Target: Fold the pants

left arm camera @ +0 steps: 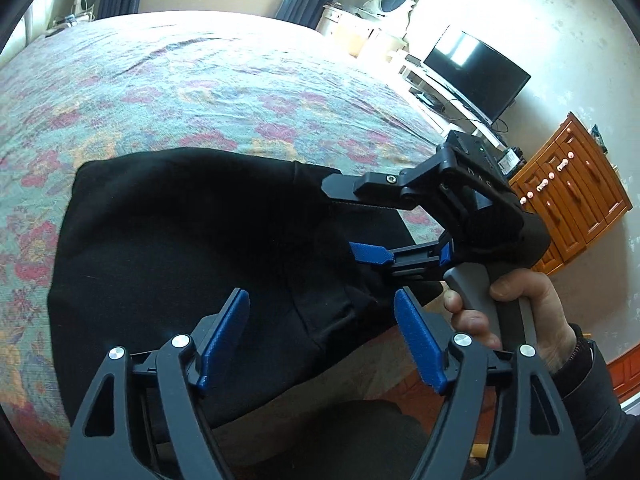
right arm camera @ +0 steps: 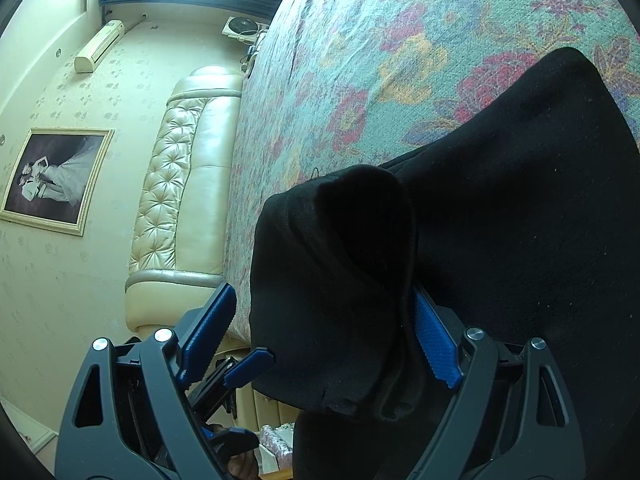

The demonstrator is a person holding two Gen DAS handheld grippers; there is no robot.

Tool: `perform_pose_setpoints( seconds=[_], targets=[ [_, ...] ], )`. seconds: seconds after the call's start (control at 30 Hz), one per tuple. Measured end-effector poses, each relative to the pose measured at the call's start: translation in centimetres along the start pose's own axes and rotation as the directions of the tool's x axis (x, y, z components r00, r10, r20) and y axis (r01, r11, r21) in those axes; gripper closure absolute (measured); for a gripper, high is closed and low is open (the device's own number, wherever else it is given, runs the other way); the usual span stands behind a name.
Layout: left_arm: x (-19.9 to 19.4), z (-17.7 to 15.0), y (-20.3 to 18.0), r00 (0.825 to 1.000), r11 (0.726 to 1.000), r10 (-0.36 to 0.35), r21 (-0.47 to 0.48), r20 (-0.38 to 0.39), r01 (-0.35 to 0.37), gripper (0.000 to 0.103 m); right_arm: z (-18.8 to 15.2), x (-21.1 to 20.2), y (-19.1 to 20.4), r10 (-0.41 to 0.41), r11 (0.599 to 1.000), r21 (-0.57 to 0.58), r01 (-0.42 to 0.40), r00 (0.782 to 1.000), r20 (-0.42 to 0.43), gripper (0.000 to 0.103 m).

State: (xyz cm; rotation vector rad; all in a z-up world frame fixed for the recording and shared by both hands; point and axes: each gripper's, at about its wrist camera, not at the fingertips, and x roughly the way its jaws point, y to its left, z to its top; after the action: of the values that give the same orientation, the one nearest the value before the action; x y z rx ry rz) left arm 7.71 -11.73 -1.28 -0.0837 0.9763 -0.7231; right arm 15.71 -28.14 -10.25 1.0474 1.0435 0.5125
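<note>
Black pants (left arm camera: 192, 240) lie folded on a floral bedspread (left arm camera: 180, 92), reaching the bed's near edge. My left gripper (left arm camera: 320, 312) is open, its blue pads (left arm camera: 224, 332) wide apart just above the pants' near edge, holding nothing. My right gripper (left arm camera: 360, 254) comes in from the right, its blue finger against the cloth. In the right wrist view the right gripper (right arm camera: 324, 312) is open, and a raised fold of the pants (right arm camera: 340, 280) lies between its blue pads (right arm camera: 436, 348). The left gripper's blue fingertip (right arm camera: 248, 366) shows low at the left there.
A cream padded headboard (right arm camera: 180, 184) stands at the bed's end. A television (left arm camera: 476, 76) and a white dresser with mirror (left arm camera: 372, 24) stand beyond the bed's far side. A wooden cabinet (left arm camera: 572, 188) is at the right. The bed edge runs beneath both grippers.
</note>
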Motion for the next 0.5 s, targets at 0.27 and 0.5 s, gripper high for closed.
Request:
perform_pose_setpoints(
  seconds=[0.27, 0.5],
  targets=[
    [-4.2, -0.7, 5.6, 0.986, 0.988, 0.149, -0.044, 0.074, -0.146, 0.022, -0.6, 1.0, 1.2, -0.066, 0.992, -0.111, 0.061, 0.997, -0.041, 0.017],
    [-5.3, -1.8, 12.6, 0.968, 0.954, 0.245, -0.187, 0.047, -0.232, 0.022, -1.5, 2.9, 2.4, -0.21, 0.954, -0.228, 0.195, 0.977, -0.042, 0.034]
  ],
)
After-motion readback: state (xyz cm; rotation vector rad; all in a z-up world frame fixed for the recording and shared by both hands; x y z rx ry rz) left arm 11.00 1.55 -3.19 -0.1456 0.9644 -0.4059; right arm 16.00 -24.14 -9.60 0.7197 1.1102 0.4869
